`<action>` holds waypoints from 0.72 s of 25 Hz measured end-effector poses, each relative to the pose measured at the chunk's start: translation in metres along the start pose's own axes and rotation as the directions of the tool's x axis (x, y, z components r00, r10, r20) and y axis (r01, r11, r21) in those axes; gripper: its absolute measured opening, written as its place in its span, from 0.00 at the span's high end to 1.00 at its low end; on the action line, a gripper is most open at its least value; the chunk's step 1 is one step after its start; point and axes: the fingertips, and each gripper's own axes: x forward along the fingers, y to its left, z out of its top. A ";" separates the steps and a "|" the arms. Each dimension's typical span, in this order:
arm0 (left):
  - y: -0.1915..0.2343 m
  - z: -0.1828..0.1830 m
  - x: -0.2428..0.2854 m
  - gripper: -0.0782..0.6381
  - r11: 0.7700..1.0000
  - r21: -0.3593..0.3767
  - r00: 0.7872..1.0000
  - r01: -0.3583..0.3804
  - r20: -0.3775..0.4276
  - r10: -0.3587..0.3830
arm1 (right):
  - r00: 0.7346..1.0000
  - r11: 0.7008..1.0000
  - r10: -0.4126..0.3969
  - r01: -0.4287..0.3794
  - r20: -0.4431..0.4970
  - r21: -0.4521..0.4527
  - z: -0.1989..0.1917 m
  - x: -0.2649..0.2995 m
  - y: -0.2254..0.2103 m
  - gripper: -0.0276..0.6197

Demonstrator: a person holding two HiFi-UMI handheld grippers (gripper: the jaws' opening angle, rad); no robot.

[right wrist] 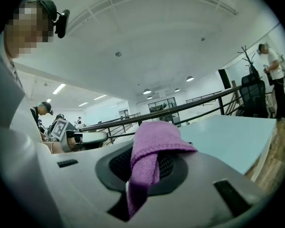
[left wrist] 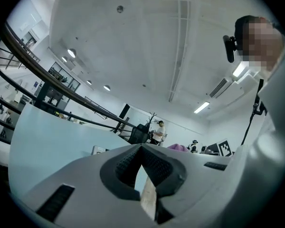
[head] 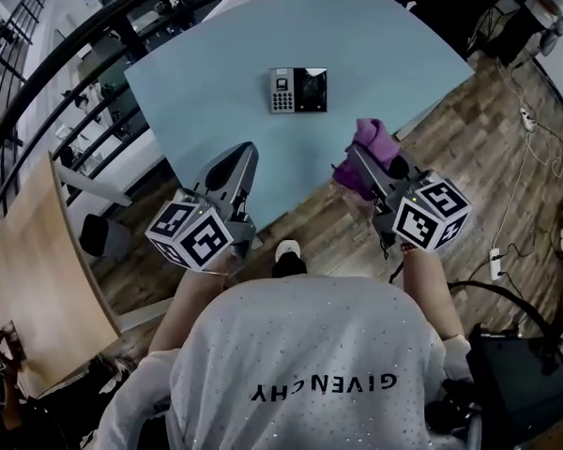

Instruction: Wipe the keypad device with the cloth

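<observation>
The keypad device (head: 297, 90), grey keys at its left and a dark screen at its right, lies flat near the middle of the pale blue table (head: 216, 92). My right gripper (head: 357, 162) hovers by the table's near edge, shut on a purple cloth (head: 375, 150) that drapes over its tips; the cloth (right wrist: 149, 151) hangs between the jaws in the right gripper view. My left gripper (head: 249, 153) is held over the near edge of the table, its jaws closed together at the tips with nothing in them. The keypad (left wrist: 99, 149) shows small beyond the left gripper (left wrist: 141, 148).
A black railing (head: 66, 73) runs along the table's far left side. A wooden bench top (head: 38, 279) sits at the left. Cables and a power strip (head: 528, 118) lie on the wood floor at the right. A person (left wrist: 157, 131) stands far off.
</observation>
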 end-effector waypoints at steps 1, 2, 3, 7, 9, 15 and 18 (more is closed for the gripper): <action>0.009 0.004 0.007 0.89 1.000 0.000 1.000 0.002 -0.005 -0.002 | 1.000 1.000 0.003 -0.003 -0.001 -0.003 0.004 0.013 -0.003 0.88; 0.018 0.007 0.015 0.89 1.000 0.002 1.000 0.004 -0.009 -0.004 | 1.000 1.000 0.007 -0.007 -0.002 -0.006 0.007 0.024 -0.008 0.88; 0.027 0.009 0.023 0.89 1.000 0.006 1.000 0.008 -0.013 -0.007 | 1.000 1.000 0.012 -0.012 -0.003 -0.006 0.010 0.035 -0.012 0.89; 0.054 0.015 0.050 0.89 1.000 0.014 0.999 0.018 -0.029 -0.018 | 0.999 1.000 0.027 -0.027 -0.018 -0.009 0.019 0.070 -0.023 0.88; 0.063 0.016 0.060 0.89 0.999 0.016 0.999 0.031 -0.032 -0.031 | 0.999 0.999 0.033 -0.034 -0.035 -0.024 0.021 0.085 -0.023 0.88; 0.085 -0.001 0.084 0.89 0.998 0.030 0.995 0.050 -0.085 -0.047 | 0.992 0.998 0.055 -0.056 -0.110 -0.005 -0.002 0.125 -0.029 0.89; 0.099 -0.019 0.085 0.89 0.997 0.068 0.988 0.038 -0.155 -0.027 | 0.984 0.998 0.059 -0.056 -0.168 0.021 -0.025 0.146 -0.029 0.89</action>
